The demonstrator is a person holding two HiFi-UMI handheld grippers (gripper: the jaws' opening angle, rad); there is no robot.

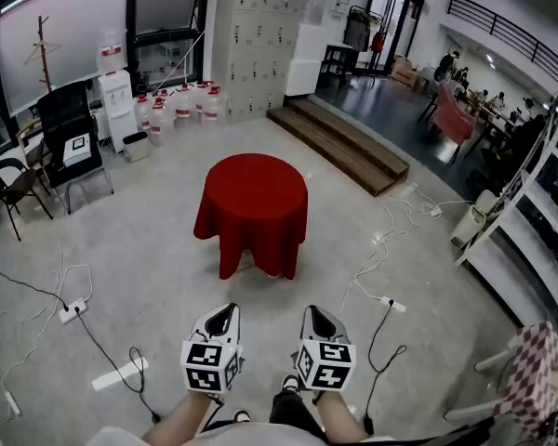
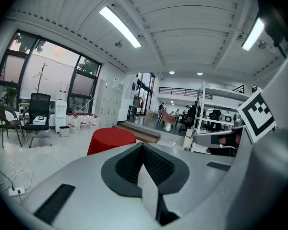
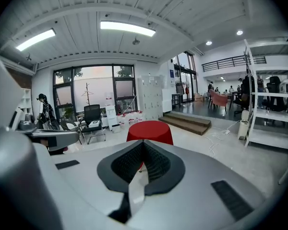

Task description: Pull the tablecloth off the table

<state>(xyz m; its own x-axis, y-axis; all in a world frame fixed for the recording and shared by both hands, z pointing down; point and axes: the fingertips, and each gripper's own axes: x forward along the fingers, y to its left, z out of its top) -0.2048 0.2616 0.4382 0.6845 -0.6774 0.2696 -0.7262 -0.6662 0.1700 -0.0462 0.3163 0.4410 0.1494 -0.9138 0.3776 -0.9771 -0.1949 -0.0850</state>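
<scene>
The left forearm [image 1: 179, 426] reaches forward from the bottom edge, its left gripper [image 1: 227, 312] held low and tipped slightly down toward the floor. It is well short of the red tablecloth [image 1: 253, 203]. In the left gripper view its claw is pressed together with nothing between the pads, and the cloth [image 2: 111, 138] shows far beyond the tips [image 2: 143, 147].

The tablecloth hangs in long folds over a small round table and hides its top entirely. It stands alone on the grey floor, straight ahead of both hands.

The right gripper [image 1: 314, 314] sits just beside the left one, level with it and also angled a little downward, pointing at the cloth from the same distance. Its claw is likewise pinched together on nothing [image 3: 143, 146], with the cloth [image 3: 150, 131] centred past it.

Behind and to the left of the tablecloth, a black office chair [image 1: 68, 128] carries a white box [image 1: 77, 150] on its seat. Right of that chair stands a water dispenser [image 1: 118, 100] with a small bin [image 1: 137, 146] at its foot; I cannot see into the bin. A row of water jugs [image 1: 181, 100] follows, their contents unclear. Directly behind the cloth are grey lockers [image 1: 256, 40], all doors closed. To the cloth's right run wooden steps [image 1: 339, 142], and farther right a white shelving rack [image 1: 530, 221].
</scene>
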